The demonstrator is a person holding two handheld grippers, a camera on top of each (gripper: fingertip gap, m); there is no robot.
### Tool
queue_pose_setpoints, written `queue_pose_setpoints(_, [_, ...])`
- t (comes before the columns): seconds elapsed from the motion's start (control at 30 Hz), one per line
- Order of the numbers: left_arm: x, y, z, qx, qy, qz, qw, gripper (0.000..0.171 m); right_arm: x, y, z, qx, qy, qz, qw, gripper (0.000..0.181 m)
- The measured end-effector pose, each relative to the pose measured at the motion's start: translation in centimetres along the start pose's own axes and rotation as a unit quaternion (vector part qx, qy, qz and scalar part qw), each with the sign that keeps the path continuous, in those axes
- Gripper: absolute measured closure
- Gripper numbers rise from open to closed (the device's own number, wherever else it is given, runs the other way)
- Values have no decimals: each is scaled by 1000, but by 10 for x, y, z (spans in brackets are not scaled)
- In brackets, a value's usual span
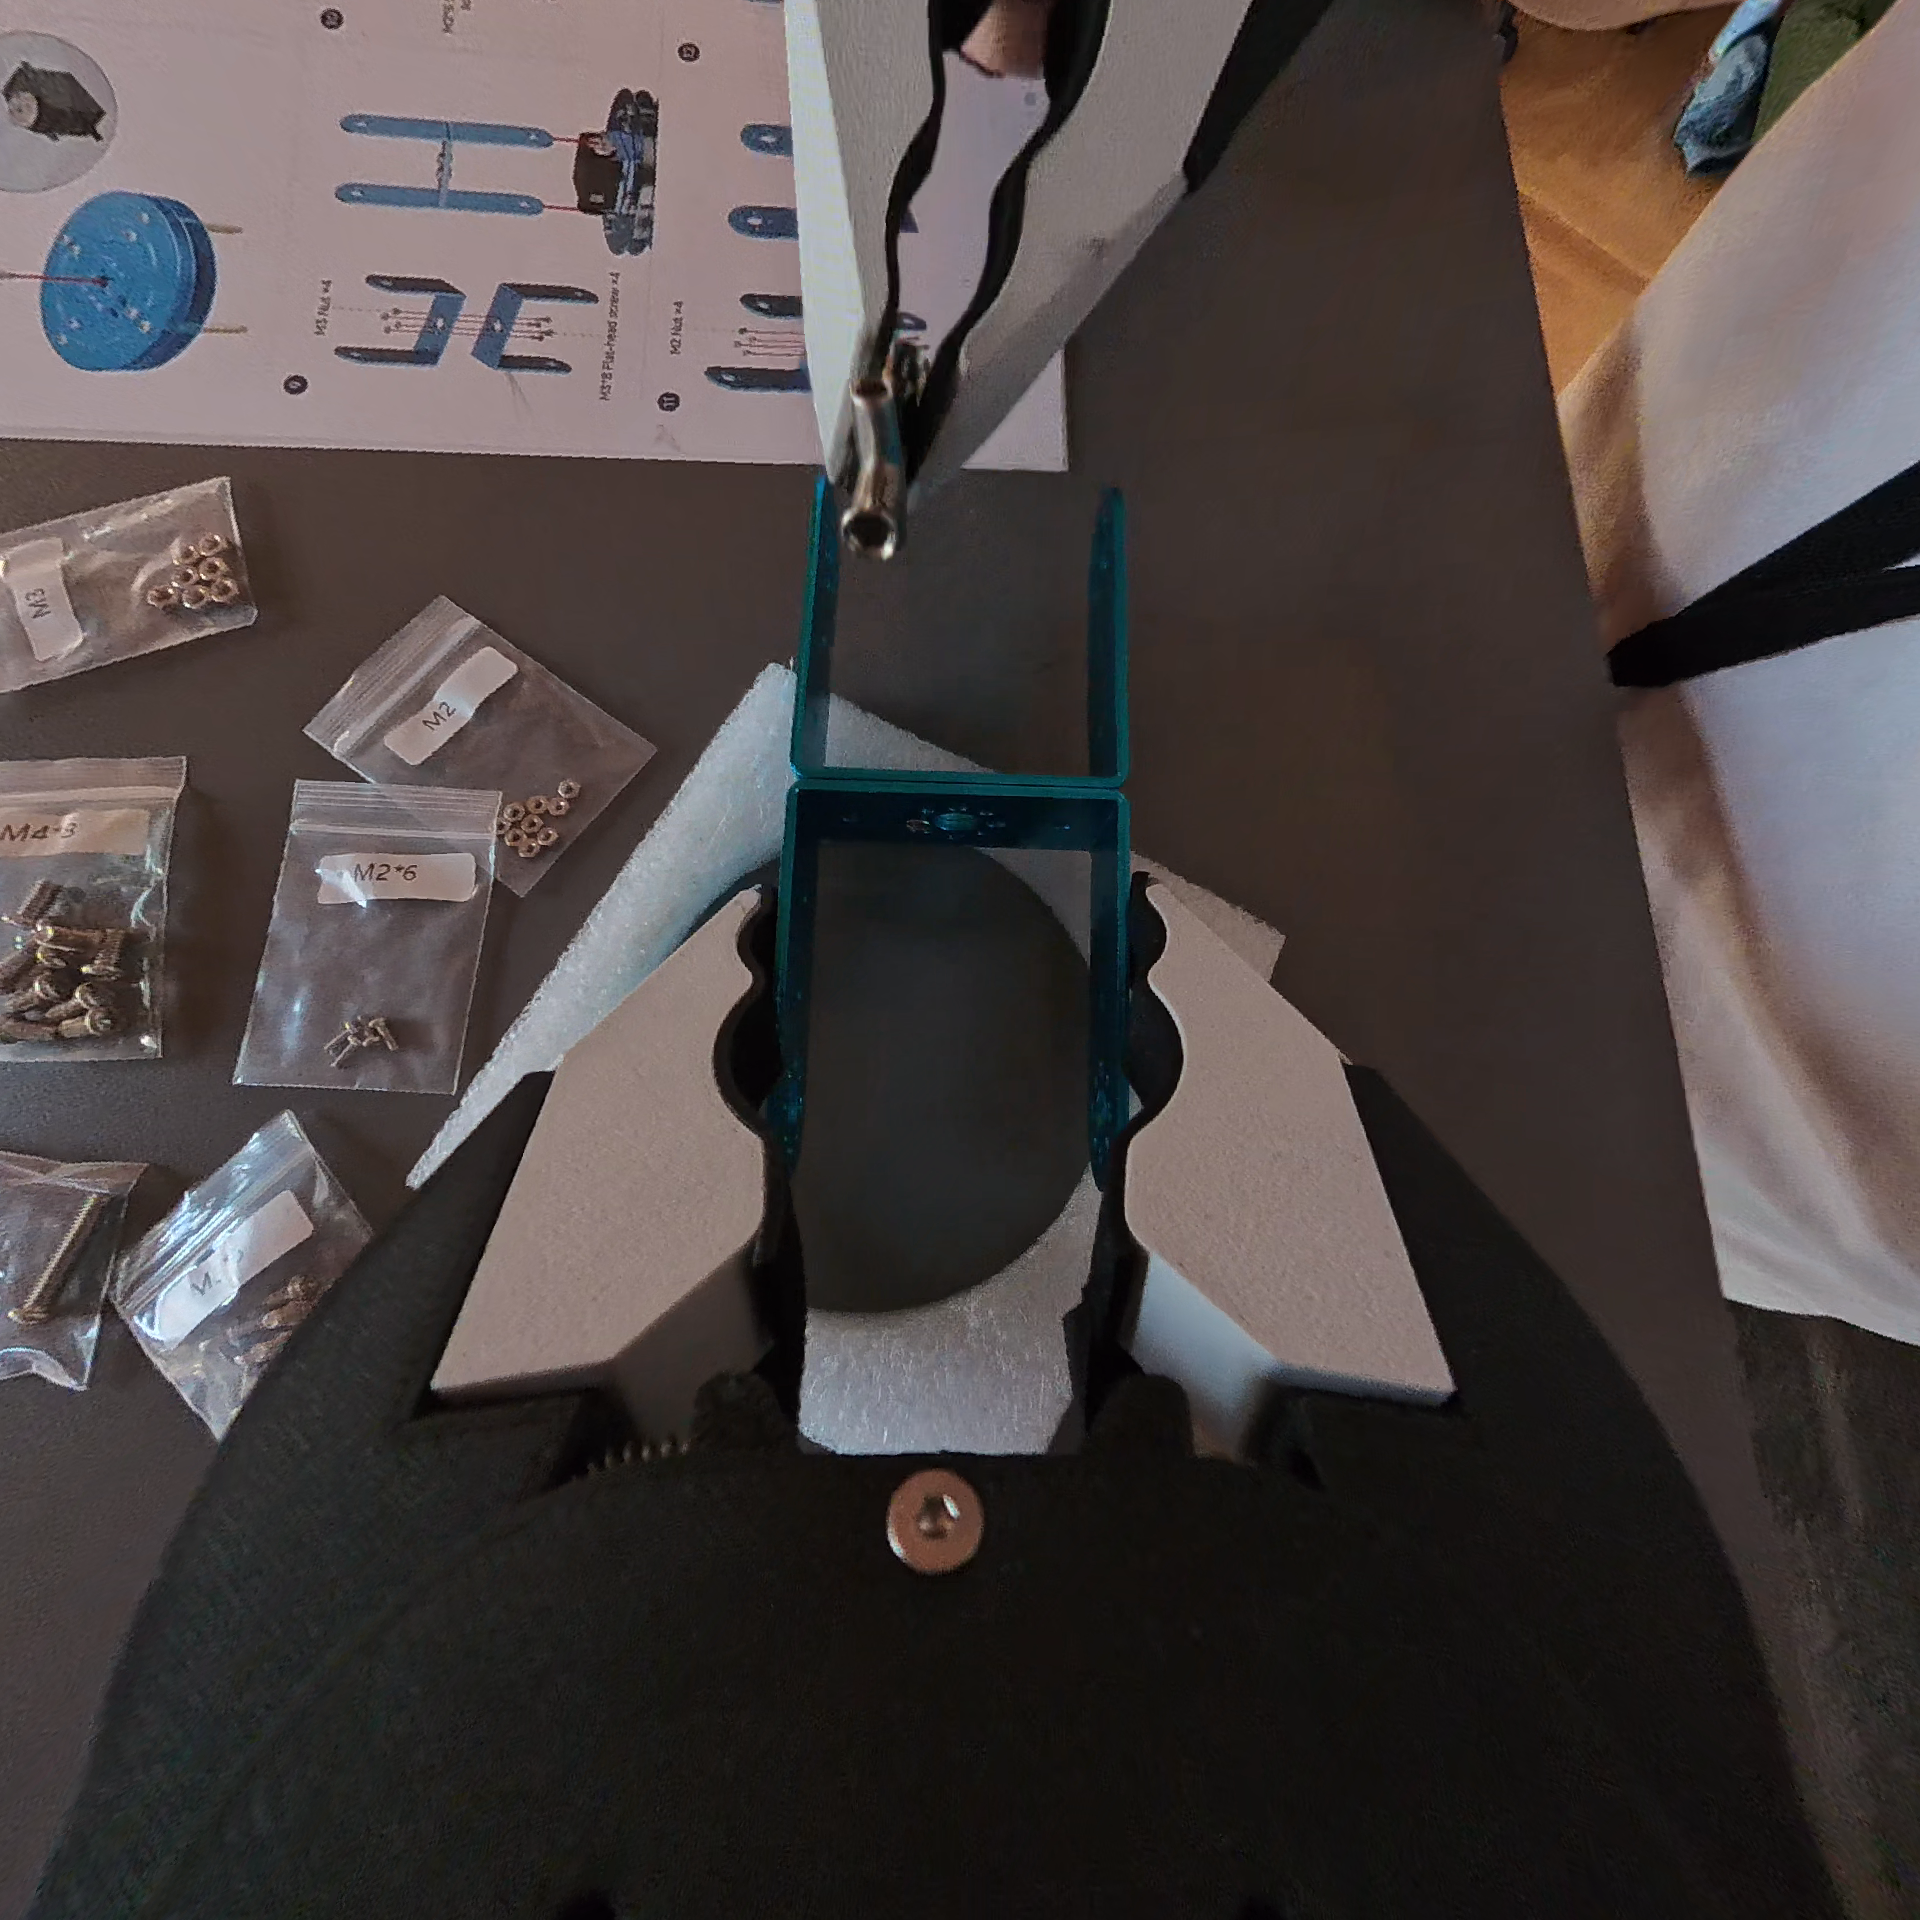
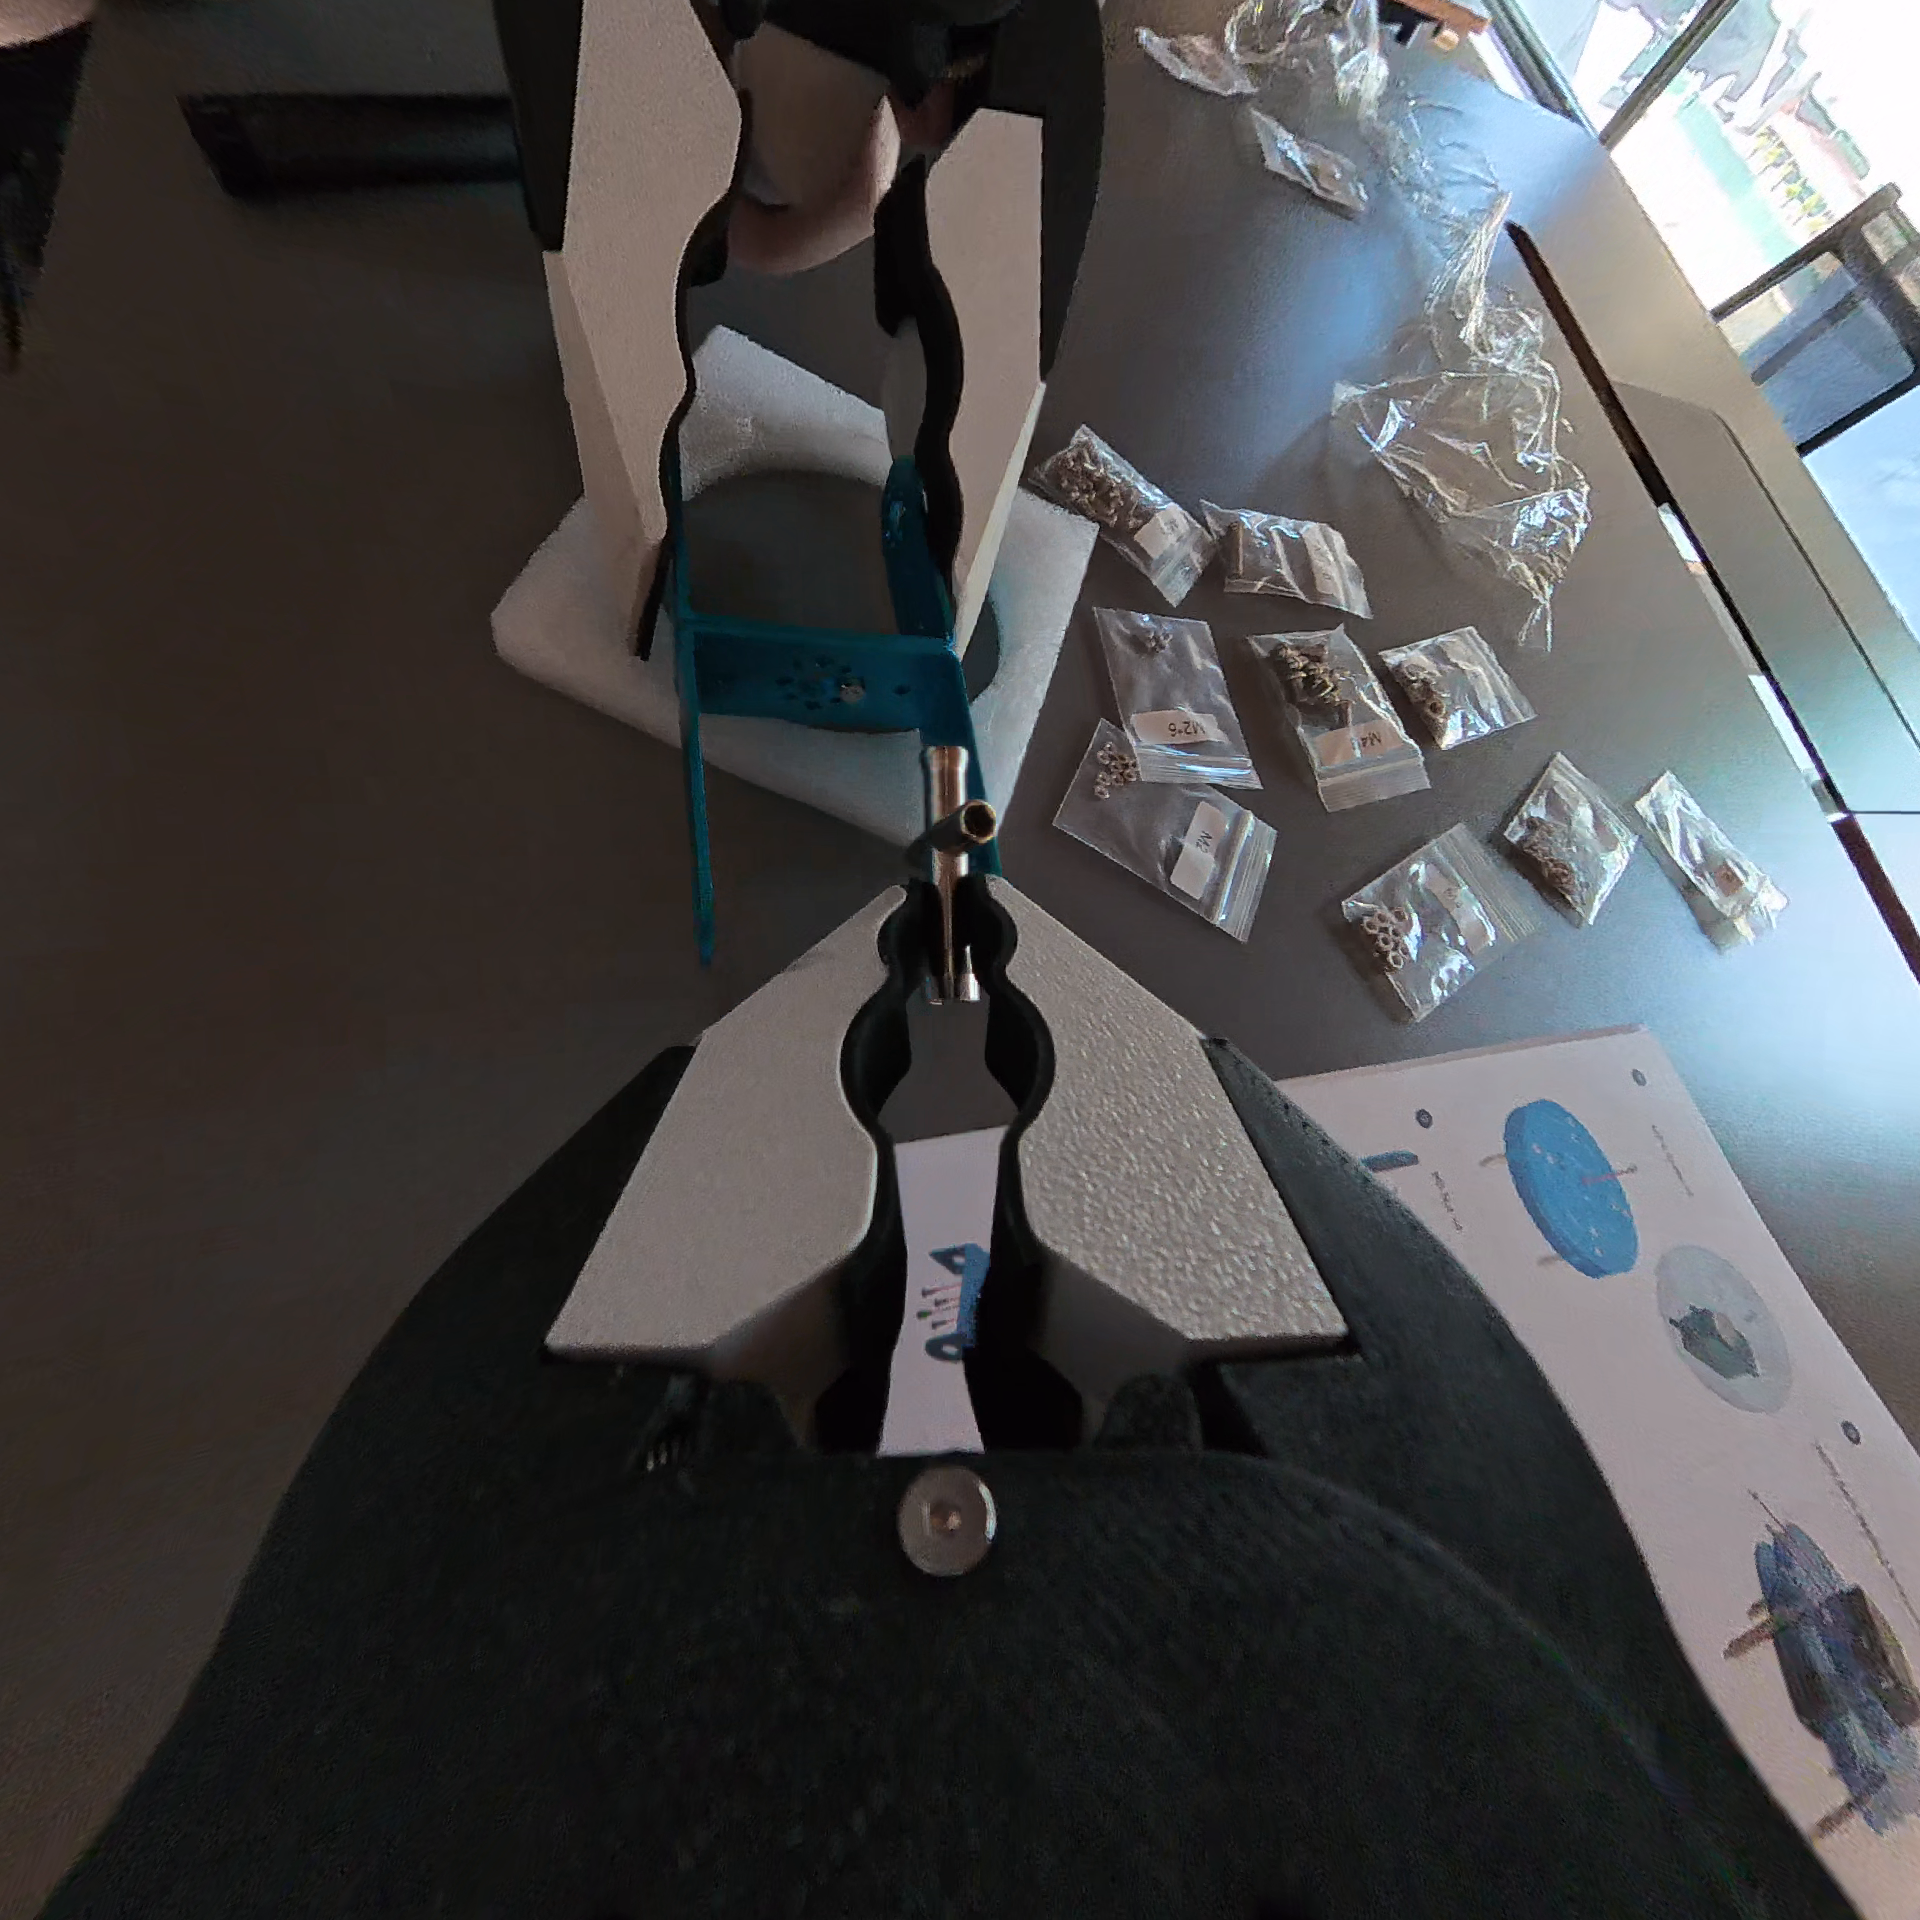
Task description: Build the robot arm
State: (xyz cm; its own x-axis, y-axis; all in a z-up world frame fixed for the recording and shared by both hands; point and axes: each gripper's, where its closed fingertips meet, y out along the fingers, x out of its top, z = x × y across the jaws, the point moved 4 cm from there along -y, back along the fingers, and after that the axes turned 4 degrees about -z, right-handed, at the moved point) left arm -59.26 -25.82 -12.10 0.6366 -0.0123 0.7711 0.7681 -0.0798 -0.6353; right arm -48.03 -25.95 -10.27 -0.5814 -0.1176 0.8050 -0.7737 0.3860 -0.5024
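Our left tool [image 1: 951,1023] pinches the teal bracket [image 1: 956,821]; our right tool [image 2: 945,935] clamps a metal wrench [image 2: 954,831] beside labelled bags [image 1: 364,925] on the desk [image 1: 1299,623].

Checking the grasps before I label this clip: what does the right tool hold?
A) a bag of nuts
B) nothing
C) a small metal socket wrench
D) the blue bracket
C: the right tool is shut on the wrench, while the left tool clamps the blue bracket.

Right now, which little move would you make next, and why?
Probably ease the right gripper forward, bringing its silver cross-shaped socket wrench to the fastener on the blue brackets' joined plates; the left gripper grips them, and the wrench hangs short.
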Motion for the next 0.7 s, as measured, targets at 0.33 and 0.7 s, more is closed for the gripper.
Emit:
queue_pose_setpoints(0.33, [31, -17, -3, 19, 91, 103, 990, 106, -5, -20, 14, 43, 153, -46, 986, 174])
queue_pose_setpoints(0.7, [58, 6, -29, -20, 113, 332, 936, 107, -38, -40, 54, 153, 281, 53, 946, 174])
